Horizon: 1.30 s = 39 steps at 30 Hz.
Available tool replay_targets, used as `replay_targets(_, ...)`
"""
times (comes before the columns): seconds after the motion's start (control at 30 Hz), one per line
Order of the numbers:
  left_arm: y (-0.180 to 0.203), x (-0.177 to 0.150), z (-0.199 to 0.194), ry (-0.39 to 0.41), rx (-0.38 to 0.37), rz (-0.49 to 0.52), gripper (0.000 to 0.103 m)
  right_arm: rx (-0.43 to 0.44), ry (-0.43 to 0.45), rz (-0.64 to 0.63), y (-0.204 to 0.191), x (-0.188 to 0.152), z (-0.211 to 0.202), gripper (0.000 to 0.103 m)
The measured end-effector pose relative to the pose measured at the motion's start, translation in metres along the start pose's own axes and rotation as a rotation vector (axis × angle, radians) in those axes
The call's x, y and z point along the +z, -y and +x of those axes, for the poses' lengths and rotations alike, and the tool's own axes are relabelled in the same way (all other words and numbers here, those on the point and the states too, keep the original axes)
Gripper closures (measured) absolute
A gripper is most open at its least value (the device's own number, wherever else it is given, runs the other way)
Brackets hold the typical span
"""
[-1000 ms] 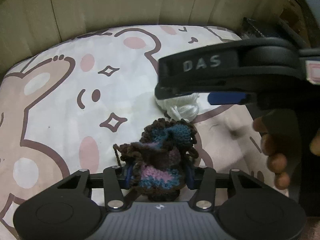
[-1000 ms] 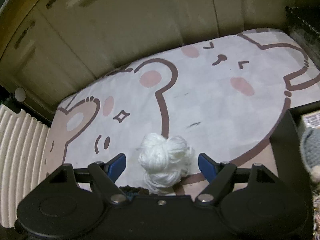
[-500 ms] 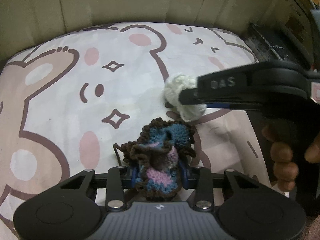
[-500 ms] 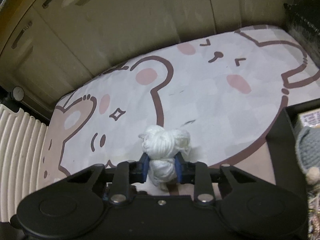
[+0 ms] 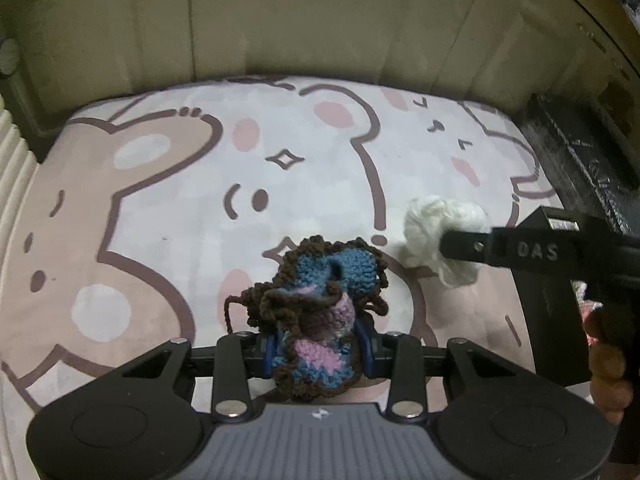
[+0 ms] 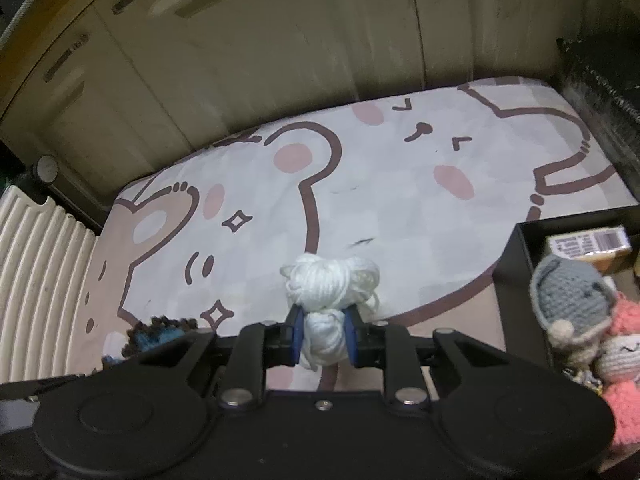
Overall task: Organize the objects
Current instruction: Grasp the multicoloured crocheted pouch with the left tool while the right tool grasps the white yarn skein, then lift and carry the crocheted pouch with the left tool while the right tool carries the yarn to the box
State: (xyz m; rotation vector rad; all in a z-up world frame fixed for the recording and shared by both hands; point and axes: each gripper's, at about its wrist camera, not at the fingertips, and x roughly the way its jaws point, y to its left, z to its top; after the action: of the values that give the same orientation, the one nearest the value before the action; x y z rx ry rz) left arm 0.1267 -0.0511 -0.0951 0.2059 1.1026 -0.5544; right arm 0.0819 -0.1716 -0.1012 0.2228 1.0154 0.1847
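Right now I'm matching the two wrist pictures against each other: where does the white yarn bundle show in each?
Left wrist view: white yarn bundle at right of centre, pinched by the right gripper coming in from the right.
Right wrist view: bottom centre, between that gripper's blue pads.
Shared landmark: the four-point star printed on the bear mat.

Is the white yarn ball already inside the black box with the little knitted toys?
No, the white yarn ball is pinched in the right gripper over the mat, left of the black box.
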Motion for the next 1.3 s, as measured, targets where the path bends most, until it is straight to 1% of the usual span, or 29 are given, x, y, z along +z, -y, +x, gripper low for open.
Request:
replay_targets(0.37, -0.001, -0.002, -0.037, 0.067, 0.025, -0.041, 0.064, 0.019, 0.047, -0.036, -0.001, -0.005, -0.042, 0.084)
replay_targets(0.6, 0.005, -0.006, -0.061, 0.106, 0.034, -0.061, 0.064, 0.021, 0.080, -0.063, -0.001, -0.010, -0.069, 0.084)
replay_targets(0.8, 0.013, -0.010, -0.079, 0.137, 0.056, -0.063, 0.064, 0.021, 0.110, -0.085, 0.000, -0.014, -0.093, 0.084)
replay_targets(1.13, 0.025, -0.014, -0.096, 0.173, 0.076, -0.061, 0.064, 0.007, 0.148, -0.124, 0.003, -0.020, -0.119, 0.084)
replay_targets(1.3, 0.028, -0.016, -0.096, 0.172, 0.083, -0.064, 0.064, -0.002, 0.160, -0.149, 0.005, -0.022, -0.128, 0.084)
